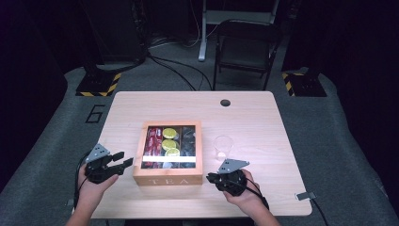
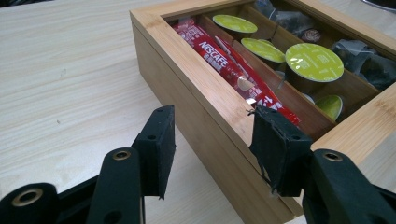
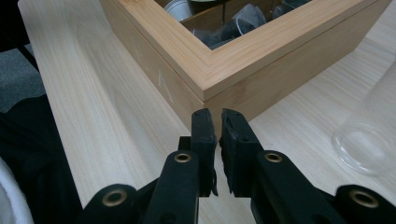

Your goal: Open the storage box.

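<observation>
Tea box [image 1: 168, 153] sits near the front edge of the table [image 1: 263, 122], about midway along it, a touch left of centre, with "TEA" lettered on the front wall. It is a bamboo box with a windowed lid, shut. Through the pane you can see red Nescafé sticks [image 2: 229, 63], green-topped capsules [image 2: 314, 62] and dark sachets [image 2: 369, 65] in separate compartments.

Your left gripper [image 1: 118, 162] sits at the box's front-left corner. Its jaws stand apart with nothing pressed between them; in the left gripper view one pad [image 2: 275, 149] lies against the lid's frame at the corner and the other hangs over bare table.

Your right gripper [image 1: 211, 178] is just off the front-right corner, jaws drawn nearly together on nothing, tips short of the wood.

Handling, as a judgement: the box is stiff and moderately heavy, and the smooth finish may slip under the pads. The lid's overhanging lip at the front corners looks like the best hold. Keep off the pane, which is probably the weak spot.

Clear plastic cup [image 1: 223, 146] stands just right of the box. It is light and easily knocked over, so mind your right hand [image 1: 244, 195].
</observation>
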The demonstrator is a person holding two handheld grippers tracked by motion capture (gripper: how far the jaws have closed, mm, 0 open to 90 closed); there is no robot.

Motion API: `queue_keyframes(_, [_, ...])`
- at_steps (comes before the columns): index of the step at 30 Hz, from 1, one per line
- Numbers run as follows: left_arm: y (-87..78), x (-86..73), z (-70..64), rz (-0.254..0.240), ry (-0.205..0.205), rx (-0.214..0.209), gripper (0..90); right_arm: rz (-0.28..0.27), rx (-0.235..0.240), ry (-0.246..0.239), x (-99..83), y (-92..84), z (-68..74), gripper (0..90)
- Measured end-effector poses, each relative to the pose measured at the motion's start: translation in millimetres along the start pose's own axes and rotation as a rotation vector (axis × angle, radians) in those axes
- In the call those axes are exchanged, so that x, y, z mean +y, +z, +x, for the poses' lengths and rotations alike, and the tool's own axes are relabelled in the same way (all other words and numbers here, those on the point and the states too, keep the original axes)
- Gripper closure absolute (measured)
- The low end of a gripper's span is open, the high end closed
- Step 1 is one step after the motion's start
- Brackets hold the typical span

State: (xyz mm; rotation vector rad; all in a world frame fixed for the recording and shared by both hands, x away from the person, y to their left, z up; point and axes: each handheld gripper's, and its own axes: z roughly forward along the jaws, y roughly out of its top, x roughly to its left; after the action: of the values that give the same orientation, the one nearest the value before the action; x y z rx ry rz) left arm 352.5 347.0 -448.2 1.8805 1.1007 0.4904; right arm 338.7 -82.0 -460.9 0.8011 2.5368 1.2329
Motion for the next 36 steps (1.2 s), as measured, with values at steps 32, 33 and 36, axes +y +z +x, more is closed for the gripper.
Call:
queue_keyframes(32, [-20.0,-17.9,-6.2,-0.01,-0.001,0.019,51.0,0.033,0.059,-0.032,5.8,17.7,-4.4,88.1])
queue_keyframes(33, [-20.4,-18.4,-6.5,-0.015,-0.002,0.022,51.0,0.034,0.059,-0.031,6.0,17.6,-4.8,88.1])
queue_keyframes(36, [-23.2,-19.2,-6.7,-0.006,0.0,0.02,51.0,0.031,0.07,-0.019,8.2,17.3,-6.0,87.6])
